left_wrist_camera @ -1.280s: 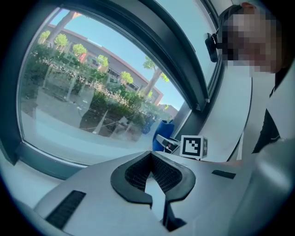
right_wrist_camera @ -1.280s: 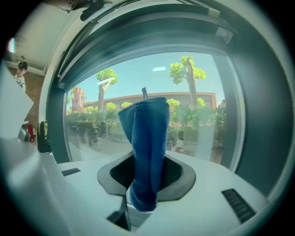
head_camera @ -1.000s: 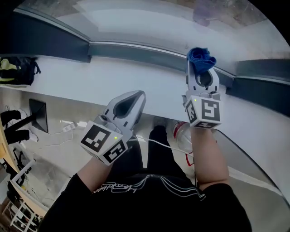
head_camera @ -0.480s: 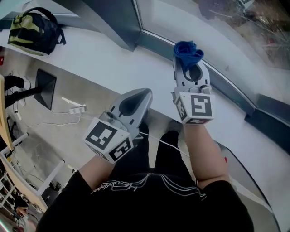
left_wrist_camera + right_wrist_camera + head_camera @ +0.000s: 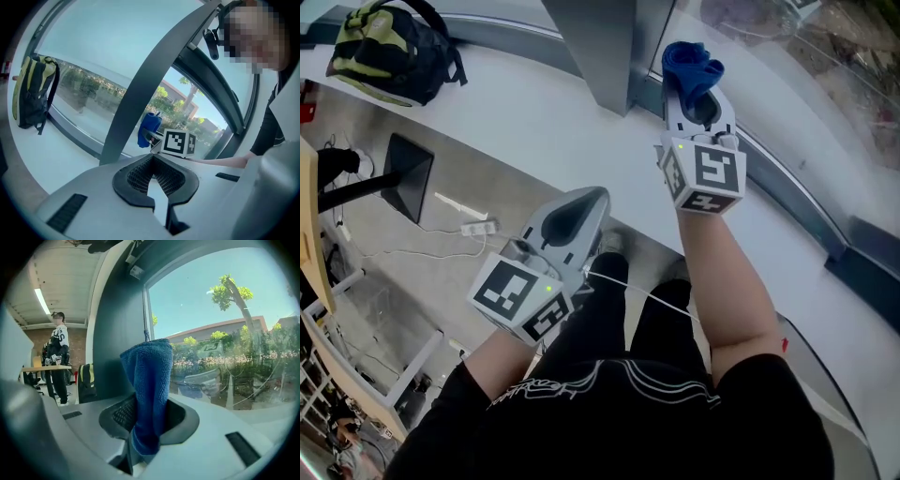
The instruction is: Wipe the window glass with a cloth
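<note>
Blue terry cloth (image 5: 692,66), bunched into a wad, is pinched upright in the right gripper (image 5: 697,92). The jaws clamp its lower part and the top stands free above the tips. It is held up in front of the large window glass (image 5: 787,70), just right of the dark grey upright window post (image 5: 605,42). No view shows whether the cloth touches the pane.

Left gripper (image 5: 577,211) sits lower, near the edge of the white sill (image 5: 516,108), jaws pressed together with nothing between them.

On the sill, well left of the post, lies a black and yellow-green backpack (image 5: 389,52). A white power strip (image 5: 476,228) with its cable lies on the floor below.

In the right gripper view the cloth (image 5: 149,390) covers the middle of the glass (image 5: 225,319). Green trees (image 5: 229,291) and a low building show outside. At far left a standing person (image 5: 58,359) is small and dim
</note>
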